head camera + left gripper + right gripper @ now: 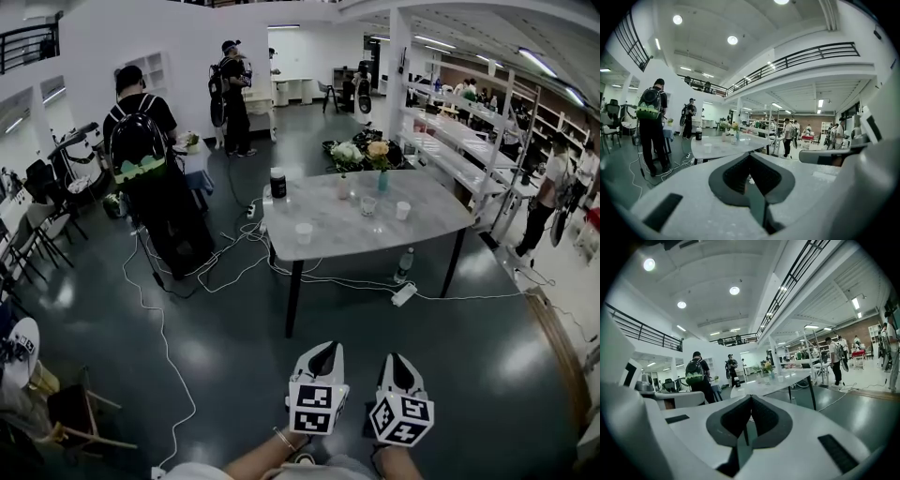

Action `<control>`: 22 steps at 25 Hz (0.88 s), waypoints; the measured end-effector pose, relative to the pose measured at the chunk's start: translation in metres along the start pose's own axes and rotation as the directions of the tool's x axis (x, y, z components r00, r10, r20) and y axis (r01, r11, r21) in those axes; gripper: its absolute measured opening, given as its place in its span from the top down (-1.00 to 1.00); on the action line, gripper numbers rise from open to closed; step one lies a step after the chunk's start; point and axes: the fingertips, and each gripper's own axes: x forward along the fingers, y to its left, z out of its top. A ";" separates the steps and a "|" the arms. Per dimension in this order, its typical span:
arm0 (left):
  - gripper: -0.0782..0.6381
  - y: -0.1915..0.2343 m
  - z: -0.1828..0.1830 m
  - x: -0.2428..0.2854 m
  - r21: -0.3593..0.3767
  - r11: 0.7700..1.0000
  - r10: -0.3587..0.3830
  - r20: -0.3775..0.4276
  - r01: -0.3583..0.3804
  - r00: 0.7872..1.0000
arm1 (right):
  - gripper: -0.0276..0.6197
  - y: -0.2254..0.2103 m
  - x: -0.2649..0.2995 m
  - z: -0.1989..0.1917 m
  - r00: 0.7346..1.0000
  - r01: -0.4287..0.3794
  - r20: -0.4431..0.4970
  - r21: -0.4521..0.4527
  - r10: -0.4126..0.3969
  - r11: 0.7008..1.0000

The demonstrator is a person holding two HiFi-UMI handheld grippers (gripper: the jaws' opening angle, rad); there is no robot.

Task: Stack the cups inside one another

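Jaws, left: pressed together at the tips of my left gripper (324,349), with nothing between them.
Jaws, right: my right gripper (397,360) is likewise closed tip to tip and empty.
Grippers' place: both are held low and side by side over the dark floor (216,375). They are well apart from the counter (347,239) and point toward it.
Cups: one white cup (303,232) stands upright near the counter's near-left edge. A second white cup (403,210) stands toward the right end. A clear cup (368,204) stands between them, nearer the second. Each stands alone, apart from the others.
Other things on the counter: a black canister (277,182) at the far-left corner, with a teal bottle (382,180) and flowers (361,152) by the far edge.
Under the counter: white cables (234,267) trail over the floor. A power strip (403,294) and a plastic bottle (404,264) lie near the right leg.
People: a person with a backpack (141,141) stands left of the counter, back to me. Others stand farther off.
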 end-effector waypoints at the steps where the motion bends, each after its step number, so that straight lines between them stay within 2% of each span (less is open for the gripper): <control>1: 0.80 0.003 -0.002 0.001 -0.003 1.000 0.002 -0.006 -0.002 1.000 | 0.89 0.001 0.002 -0.002 1.000 0.002 -0.006 0.003 -0.002 1.000; 10: 0.80 0.029 -0.004 0.026 -0.007 1.000 0.015 -0.028 -0.015 0.999 | 0.89 -0.002 0.035 -0.003 0.999 0.030 -0.017 0.011 -0.030 0.999; 22: 0.80 0.035 0.015 0.120 0.003 1.000 0.026 -0.027 -0.026 0.999 | 0.89 -0.046 0.119 0.021 0.999 0.023 -0.026 0.006 -0.022 1.000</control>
